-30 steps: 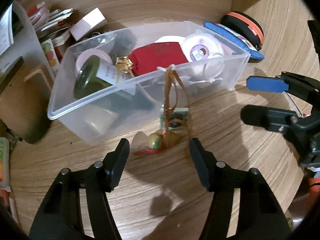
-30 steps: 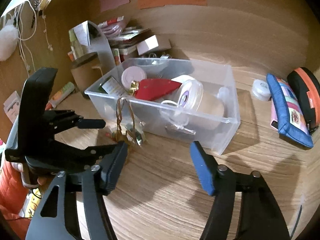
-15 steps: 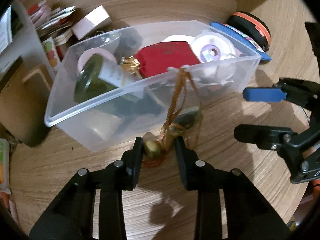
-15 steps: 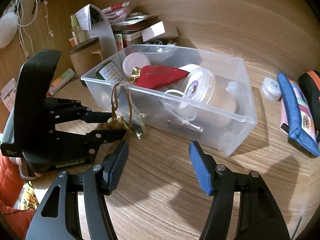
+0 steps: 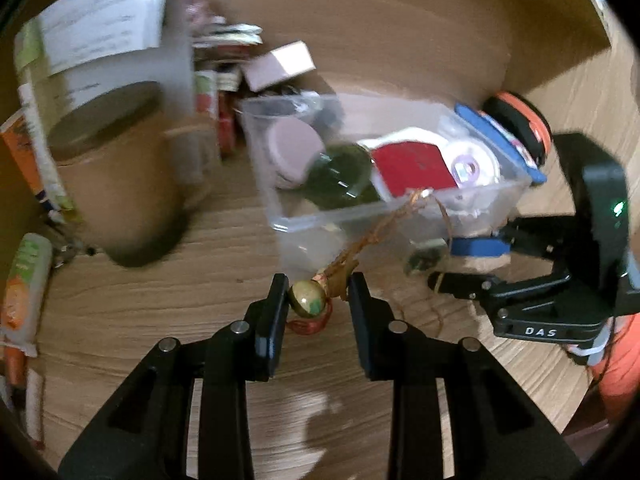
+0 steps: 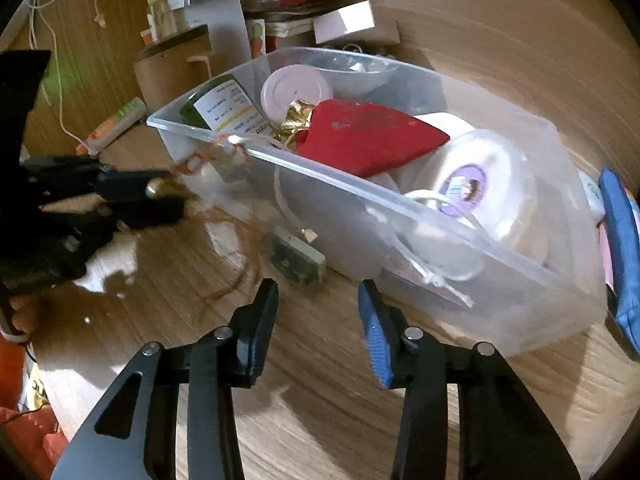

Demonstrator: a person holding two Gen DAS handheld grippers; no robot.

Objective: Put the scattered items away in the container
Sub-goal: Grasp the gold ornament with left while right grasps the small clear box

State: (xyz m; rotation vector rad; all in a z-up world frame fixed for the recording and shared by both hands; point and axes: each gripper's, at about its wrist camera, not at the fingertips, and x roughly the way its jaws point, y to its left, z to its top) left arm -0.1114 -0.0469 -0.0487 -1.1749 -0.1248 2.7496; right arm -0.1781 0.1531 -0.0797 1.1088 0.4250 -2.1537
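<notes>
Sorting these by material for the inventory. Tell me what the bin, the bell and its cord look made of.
Bin: clear, slightly frosted plastic; the contents show through its walls and its rim catches light.
Bell: probably metal, glossy gold with green patches; a bright highlight sits on its round body.
Cord: looks like twisted brownish-orange string or fibre, thin and limp, draped over the bin's rim.

Motion blur smears the paper stack point(image 5: 100, 20), and the blue pouch point(image 6: 622, 248) is cut by the frame's edge.

Left claw point(image 5: 318, 298) clamped on gold bell point(image 5: 307, 299), cord point(image 5: 384, 224) over clear container's rim point(image 5: 332, 216).
</notes>
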